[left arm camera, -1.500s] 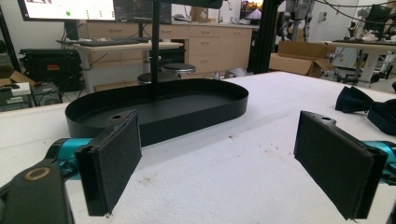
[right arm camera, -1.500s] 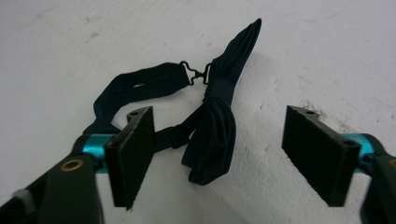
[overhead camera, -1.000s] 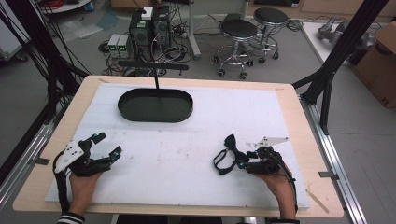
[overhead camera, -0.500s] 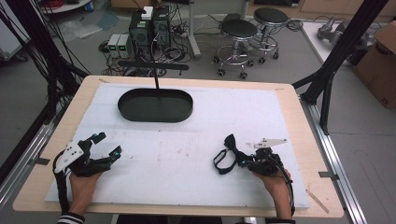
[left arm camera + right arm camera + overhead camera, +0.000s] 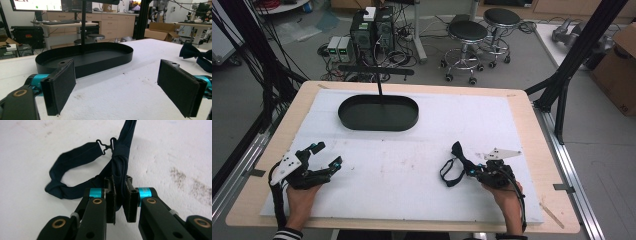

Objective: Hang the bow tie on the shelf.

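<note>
A dark navy bow tie [image 5: 455,164] with a looped strap lies on the white mat at the front right. My right gripper [image 5: 470,171] is shut on its knotted middle. In the right gripper view the jaws pinch the bow tie [image 5: 75,162] and the right gripper [image 5: 121,200] rests low over the mat, the strap's hook clasp lying just beyond. My left gripper [image 5: 328,154] sits at the front left, open and holding nothing. From the left gripper [image 5: 122,87] the black oval tray [image 5: 100,63] is straight ahead and the bow tie [image 5: 192,53] is far off to the right.
The black oval tray [image 5: 378,125] sits at the back centre of the mat, with a thin black post [image 5: 379,85] rising at its far rim. Stools [image 5: 467,35] and computer cases [image 5: 372,25] stand on the floor beyond the table's far edge.
</note>
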The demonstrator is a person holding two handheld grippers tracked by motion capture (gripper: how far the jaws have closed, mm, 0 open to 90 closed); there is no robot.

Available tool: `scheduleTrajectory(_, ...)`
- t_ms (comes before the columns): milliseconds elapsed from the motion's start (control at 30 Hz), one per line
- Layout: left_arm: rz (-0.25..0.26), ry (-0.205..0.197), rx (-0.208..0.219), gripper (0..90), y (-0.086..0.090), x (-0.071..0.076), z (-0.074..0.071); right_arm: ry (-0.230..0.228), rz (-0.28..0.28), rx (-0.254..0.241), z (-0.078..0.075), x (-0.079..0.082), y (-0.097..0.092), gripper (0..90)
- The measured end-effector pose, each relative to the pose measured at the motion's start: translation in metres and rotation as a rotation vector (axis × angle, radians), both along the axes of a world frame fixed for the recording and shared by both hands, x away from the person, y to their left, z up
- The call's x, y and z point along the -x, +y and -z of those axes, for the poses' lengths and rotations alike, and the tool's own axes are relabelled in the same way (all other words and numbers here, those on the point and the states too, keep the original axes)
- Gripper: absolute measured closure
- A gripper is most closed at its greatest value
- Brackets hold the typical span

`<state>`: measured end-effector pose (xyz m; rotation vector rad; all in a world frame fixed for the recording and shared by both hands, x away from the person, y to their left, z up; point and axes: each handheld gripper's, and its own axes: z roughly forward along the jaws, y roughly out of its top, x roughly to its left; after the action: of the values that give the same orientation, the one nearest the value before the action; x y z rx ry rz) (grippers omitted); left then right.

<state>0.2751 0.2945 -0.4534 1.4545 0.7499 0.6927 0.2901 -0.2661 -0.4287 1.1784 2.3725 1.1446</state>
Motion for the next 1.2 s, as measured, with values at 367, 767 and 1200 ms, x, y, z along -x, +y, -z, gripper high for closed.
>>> scheduleTrajectory(367, 0.0, 0.0, 0.0, 15.4, 0.0, 0.0, 0.0, -0.144, -0.016, -0.065, -0.011, 0.004, 0.005, 84.7)
scheduleTrajectory(767, 0.0, -0.001, 0.001, 15.4, 0.0, 0.0, 0.0, -0.272, -0.052, -0.12, -0.028, 0.002, 0.018, 85.4)
scheduleTrajectory(1200, 0.002, 0.004, 0.008, 15.4, 0.0, 0.0, 0.0, -0.325, -0.099, -0.168, -0.056, -0.016, 0.04, 85.4)
